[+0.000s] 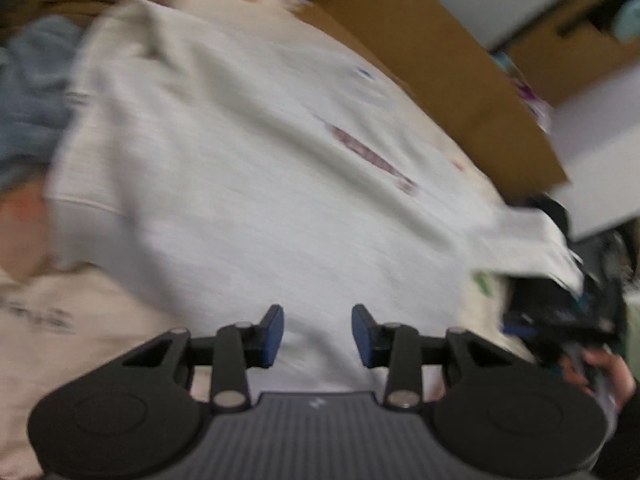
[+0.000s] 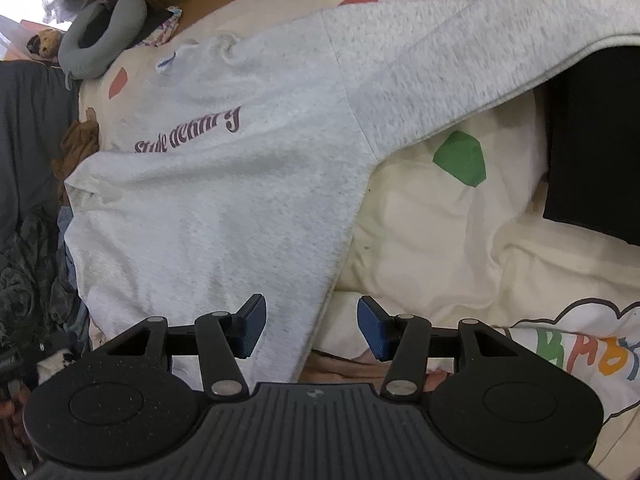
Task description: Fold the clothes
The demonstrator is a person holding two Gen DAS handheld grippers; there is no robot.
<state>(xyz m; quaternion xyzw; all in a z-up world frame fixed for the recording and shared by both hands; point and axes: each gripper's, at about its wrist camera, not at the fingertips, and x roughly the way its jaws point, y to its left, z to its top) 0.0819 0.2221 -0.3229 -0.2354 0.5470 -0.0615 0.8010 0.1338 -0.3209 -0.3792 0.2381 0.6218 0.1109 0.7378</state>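
Note:
A light grey sweatshirt (image 2: 208, 200) with purple lettering lies spread on a cream sheet (image 2: 440, 232) with coloured patches. One sleeve (image 2: 460, 64) stretches to the upper right. My right gripper (image 2: 311, 328) is open and empty, just above the sweatshirt's near hem edge. In the left wrist view the same sweatshirt (image 1: 248, 184) fills the blurred frame, and my left gripper (image 1: 318, 336) is open and empty over its near edge.
A folded black garment (image 2: 596, 140) lies at the right. A grey neck pillow (image 2: 100, 36) and cardboard boxes (image 1: 440, 60) sit at the far side. A cream printed shirt (image 2: 580, 356) lies near right. Blue and brown clothes (image 1: 28, 92) are piled left.

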